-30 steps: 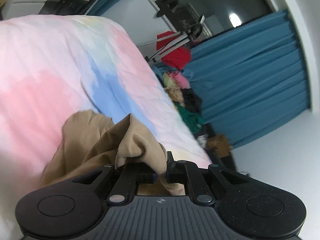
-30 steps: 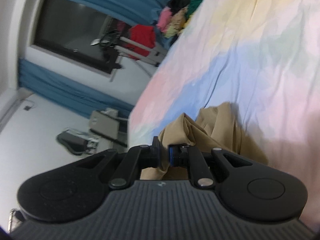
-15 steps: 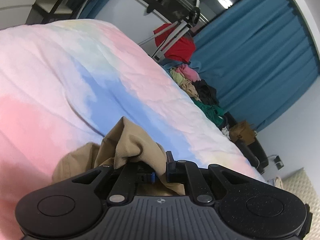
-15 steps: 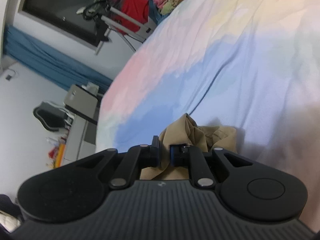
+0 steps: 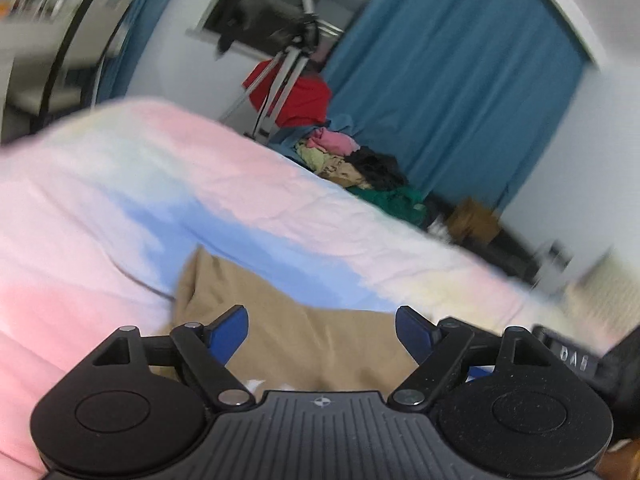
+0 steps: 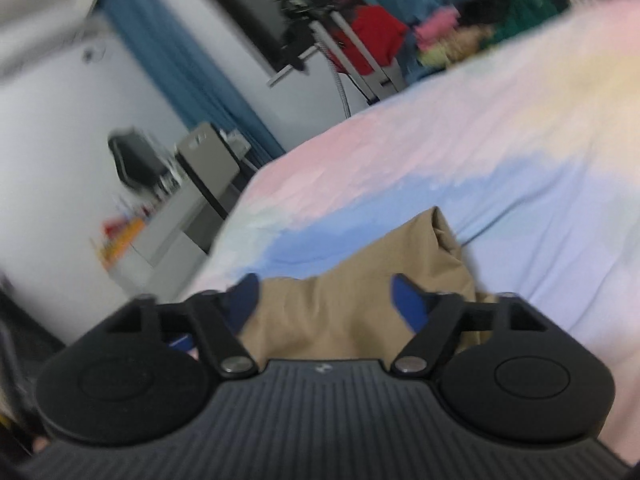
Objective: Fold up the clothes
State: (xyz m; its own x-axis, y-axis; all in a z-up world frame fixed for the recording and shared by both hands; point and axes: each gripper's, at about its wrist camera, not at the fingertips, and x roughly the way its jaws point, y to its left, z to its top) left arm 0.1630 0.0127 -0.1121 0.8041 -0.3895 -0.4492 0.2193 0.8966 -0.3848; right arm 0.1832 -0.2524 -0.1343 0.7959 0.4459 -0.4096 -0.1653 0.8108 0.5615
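Observation:
A tan garment [image 5: 304, 332] lies flat on the pastel pink, blue and yellow bedspread [image 5: 120, 184]. My left gripper [image 5: 322, 330] hovers just over it, its jaws opening wide, blue pads [image 5: 228, 332] clear of the cloth. In the right wrist view the same tan garment [image 6: 360, 280] spreads below my right gripper [image 6: 324, 300], whose jaws are also opening, with the cloth lying beneath them and not pinched. The garment's near part is hidden behind both gripper bodies.
Beyond the bed stand a tripod [image 5: 280, 76] with a red cloth [image 5: 304, 100], a heap of mixed clothes [image 5: 360, 168] and blue curtains [image 5: 460, 92]. A grey desk [image 6: 188, 208] and a black chair [image 6: 136, 160] stand past the bed's left edge in the right wrist view.
Both grippers were shut on bunched folds of the tan garment; both have let go and spread their jaws. The cloth has dropped flat onto the bed. Both views have rolled toward level.

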